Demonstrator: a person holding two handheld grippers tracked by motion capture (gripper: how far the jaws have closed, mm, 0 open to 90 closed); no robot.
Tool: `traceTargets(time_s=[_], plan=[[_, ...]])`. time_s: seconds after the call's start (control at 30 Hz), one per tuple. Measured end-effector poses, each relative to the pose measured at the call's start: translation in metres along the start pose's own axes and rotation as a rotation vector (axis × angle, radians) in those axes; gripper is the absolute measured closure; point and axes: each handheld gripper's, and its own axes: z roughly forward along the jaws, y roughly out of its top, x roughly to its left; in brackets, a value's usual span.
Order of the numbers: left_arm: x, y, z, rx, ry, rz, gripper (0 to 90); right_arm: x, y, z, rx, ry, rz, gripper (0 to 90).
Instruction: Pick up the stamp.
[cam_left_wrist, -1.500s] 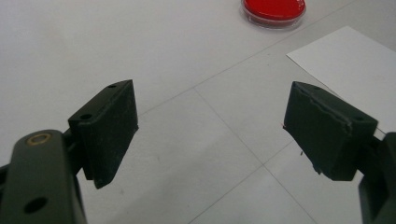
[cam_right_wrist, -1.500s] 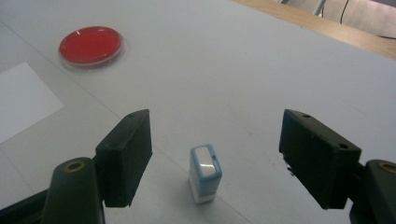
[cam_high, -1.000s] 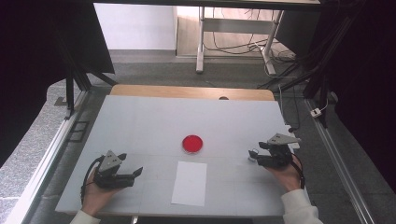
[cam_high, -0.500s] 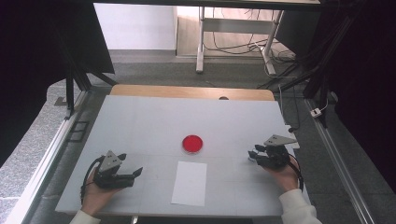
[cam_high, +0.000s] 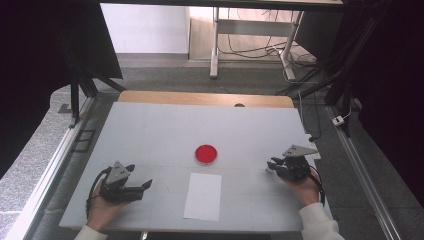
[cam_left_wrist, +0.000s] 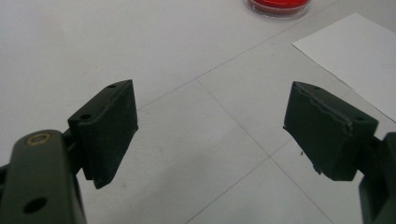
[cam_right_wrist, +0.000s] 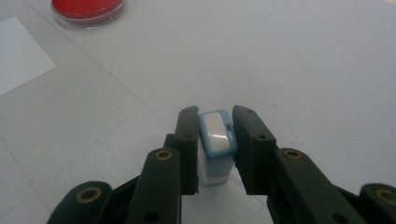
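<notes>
The right hand-held gripper (cam_right_wrist: 214, 140) has just been closing, and its two black jaws now press on either side of a small white and light-blue block (cam_right_wrist: 215, 140) (it looks like a little stamp, though its markings are too small to read). The block stands upright on the surface (cam_right_wrist: 303, 56) with its blue-rimmed top between the pads. In the high view this right hand-held gripper (cam_high: 272, 166) sits near the right edge of the surface (cam_high: 150, 130), held by the person's right hand (cam_high: 305, 185), with the block showing as a pale speck at its tip.

Farther out, ahead and to the left in the right gripper view, lies a round red dish (cam_right_wrist: 88, 8), well apart from the block, and a sheet of white paper (cam_right_wrist: 18, 56) lies flat beside it. Nothing lies between the block and either of these.

The left hand-held gripper (cam_left_wrist: 210, 130) has its jaws spread wide with only bare surface between them. From above, the left hand-held gripper (cam_high: 142, 186) rests near the front left, in the left hand (cam_high: 102, 210). The paper (cam_high: 203, 196) lies between the two hands, and the red dish (cam_high: 206, 154) sits just beyond the paper's far edge.
</notes>
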Motion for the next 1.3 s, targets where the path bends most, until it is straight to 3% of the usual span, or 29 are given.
traceTargets(time_s=[0.2, 0.67, 1.0, 1.3], plan=[[0.0, 0.0, 0.0, 0.001, 0.002, 0.001, 17.6, 0.0, 0.0, -0.001, -0.002, -0.007, -0.003, 74.8], [0.001, 0.0, 0.0, 0.003, 0.007, -0.001, 17.7, 0.003, 0.002, -0.008, -0.063, 0.005, 0.003, 75.1], [0.0, 0.0, 0.001, 0.003, 0.002, 0.002, 17.7, 0.002, 0.005, -0.019, -0.158, 0.008, 0.071, 75.2], [-0.002, 0.001, 0.001, 0.0, 0.003, 0.007, 17.9, 0.012, 0.014, -0.026, -0.206, 0.022, 0.063, 75.2]])
